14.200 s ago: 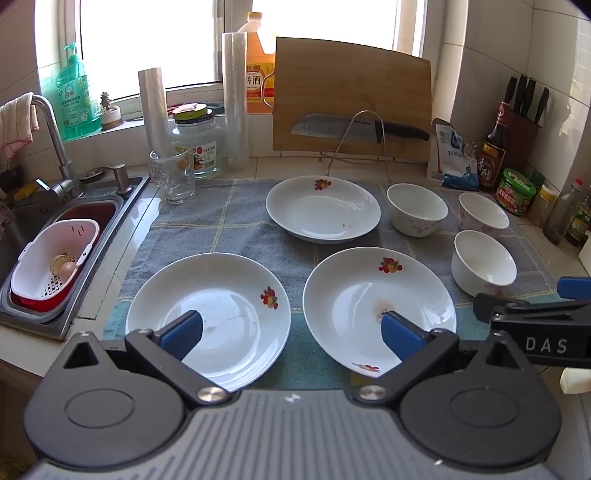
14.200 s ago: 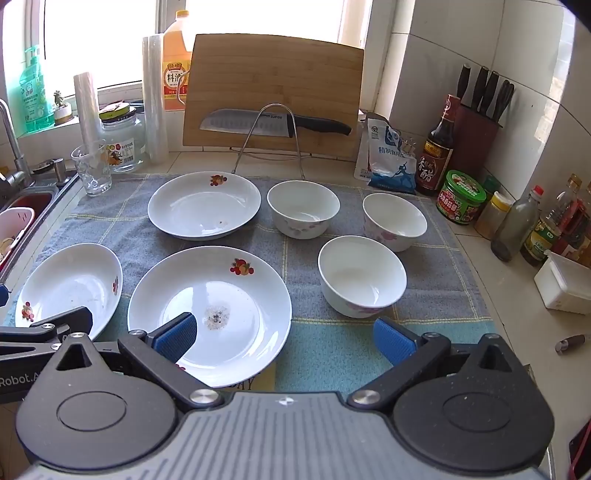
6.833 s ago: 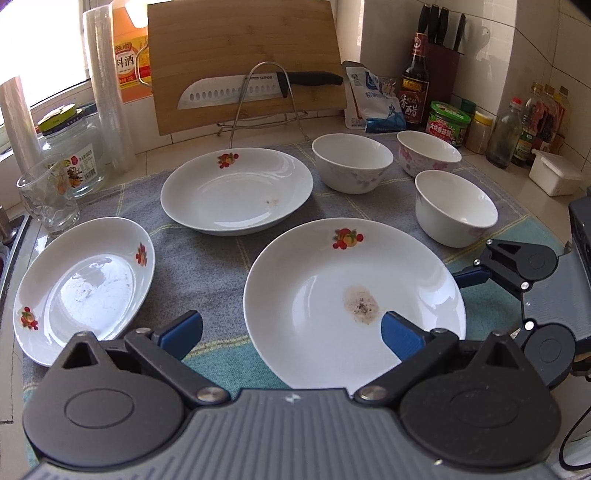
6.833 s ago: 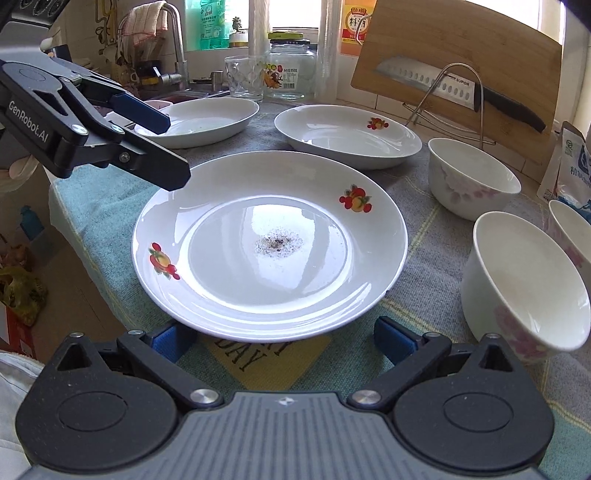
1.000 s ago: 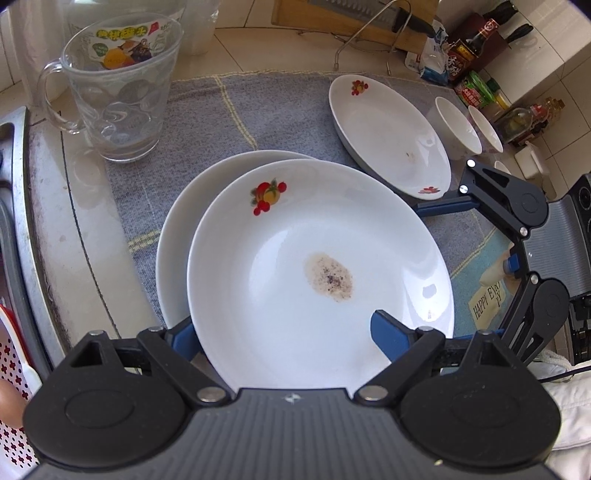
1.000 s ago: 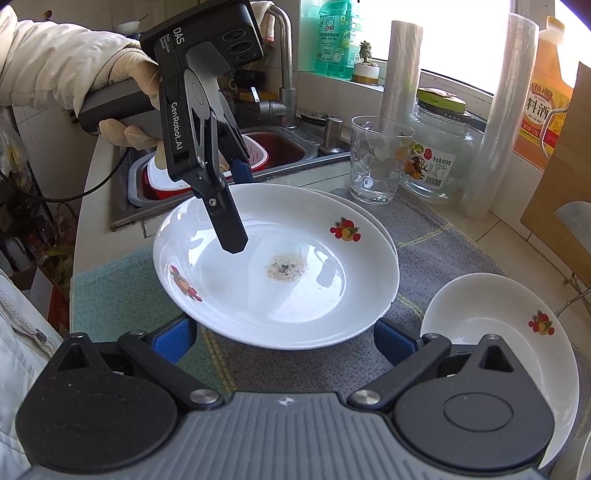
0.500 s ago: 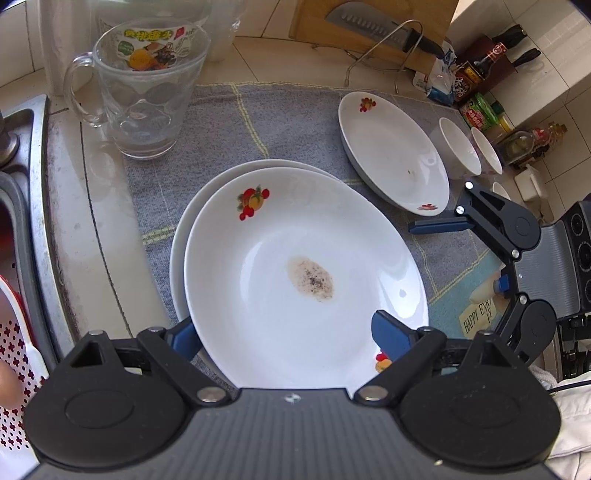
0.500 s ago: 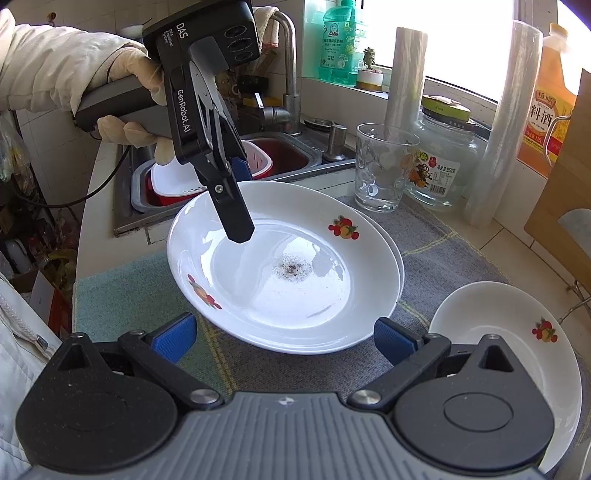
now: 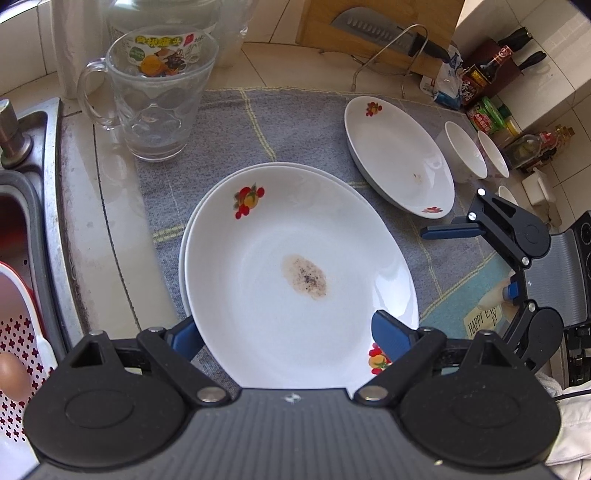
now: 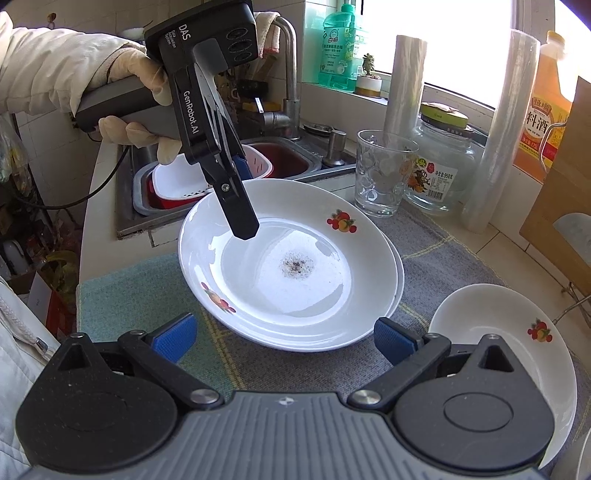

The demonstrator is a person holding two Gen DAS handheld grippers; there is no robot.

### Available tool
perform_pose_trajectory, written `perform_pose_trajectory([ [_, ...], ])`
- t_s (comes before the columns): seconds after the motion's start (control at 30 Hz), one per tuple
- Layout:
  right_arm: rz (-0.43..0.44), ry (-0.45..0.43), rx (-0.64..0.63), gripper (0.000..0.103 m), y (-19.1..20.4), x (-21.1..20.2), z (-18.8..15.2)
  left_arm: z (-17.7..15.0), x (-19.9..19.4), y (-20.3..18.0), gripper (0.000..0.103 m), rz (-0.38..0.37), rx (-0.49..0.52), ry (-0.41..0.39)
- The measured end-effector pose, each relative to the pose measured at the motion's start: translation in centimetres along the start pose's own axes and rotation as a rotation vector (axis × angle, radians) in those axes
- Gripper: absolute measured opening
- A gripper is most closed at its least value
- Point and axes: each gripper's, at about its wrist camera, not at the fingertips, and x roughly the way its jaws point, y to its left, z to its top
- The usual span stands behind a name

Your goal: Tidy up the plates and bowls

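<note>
A white plate with a brown stain [image 9: 295,266] lies stacked on a second white plate [image 9: 183,243] whose rim shows at the left. My left gripper [image 9: 284,338] is open, its fingers straddling the near rim of the stained plate; in the right wrist view one finger [image 10: 236,210] reaches over the plate [image 10: 291,273]. My right gripper [image 10: 284,338] is open and empty just in front of the stack. A third plate [image 9: 399,155] and white bowls [image 9: 463,151] sit on the grey towel [image 9: 295,125].
A glass mug [image 9: 155,96] stands behind the stack. The sink [image 10: 280,155] with a red-and-white strainer basket [image 10: 184,181] is left of the towel. A jar [image 10: 443,158], film rolls, a cutting board and a knife on a rack [image 9: 388,33] line the back.
The stained plate has come down onto the lower plate and now rests on it. My right gripper has drawn back from the plate's rim.
</note>
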Motion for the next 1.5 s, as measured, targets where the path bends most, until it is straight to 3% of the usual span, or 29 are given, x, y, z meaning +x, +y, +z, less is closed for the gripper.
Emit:
perform_pose_trajectory([
  [0.73, -0.091, 0.031, 0.04, 0.103, 1.6, -1.6, -1.5, -0.8, 0.5, -1.0, 0.093, 0.128, 0.075, 0.017],
  [0.83, -0.136, 0.05, 0.06, 0.103, 1.6, -1.9, -1.9, -1.2, 0.6, -1.5, 0.093, 0.169, 0.106, -0.01],
  [1.03, -0.262, 0.082, 0.138, 0.103, 0.7, -2.9, -3.2, -2.6, -0.2, -4.7, 0.093, 0.308, 0.241, -0.161],
  [1.13, -0.329, 0.094, 0.181, 0.103, -0.5, -3.5, -4.1, -2.6, -0.5, -6.4, 0.094, 0.304, 0.268, -0.213],
  [1.5, -0.47, 0.109, 0.321, 0.103, -5.7, -3.7, -7.8, 0.4, 2.2, -11.1, 0.094, 0.253, 0.254, -0.256],
])
